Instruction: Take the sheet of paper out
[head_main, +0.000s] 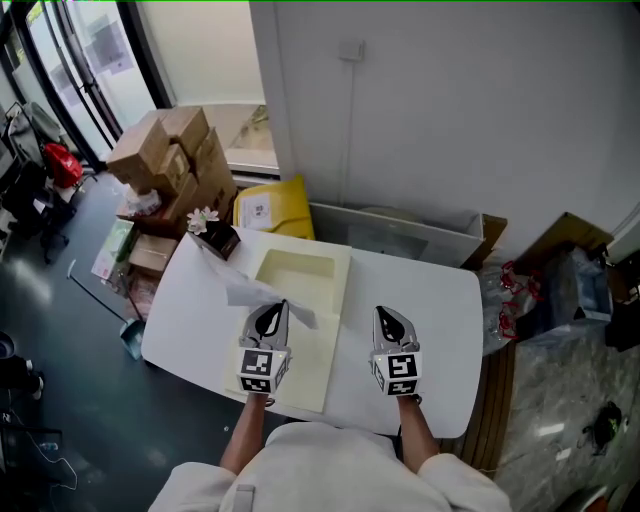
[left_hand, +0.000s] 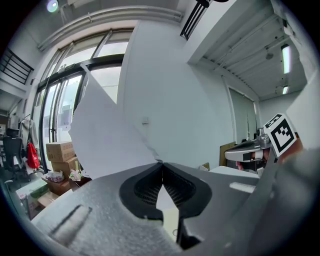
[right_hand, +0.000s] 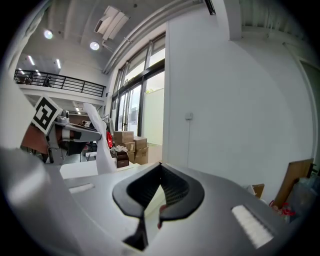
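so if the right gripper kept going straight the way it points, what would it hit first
The right gripper has only bare table ahead, then the white wall, so probably the wall first. It tilts slightly down, so the grey bin at the wall's foot is possible; depth is unclear.

To the right of your right tool (head_main: 384, 312), the white rounded counter (head_main: 440, 300) lay bare up to its far edge, so a tool could pass there freely. A narrow bare strip also ran forward between your two tools. On the left, the pale cream shallow tray (head_main: 300, 275) covered the counter beneath your left tool (head_main: 280, 306). The white sheet of paper (head_main: 245, 290) pinched in that tool stood up and stretched leftward, barring that side. The small dark box of white flowers (head_main: 213, 235) stood at the far left corner. The white wall (head_main: 450, 120) closed off the far side.
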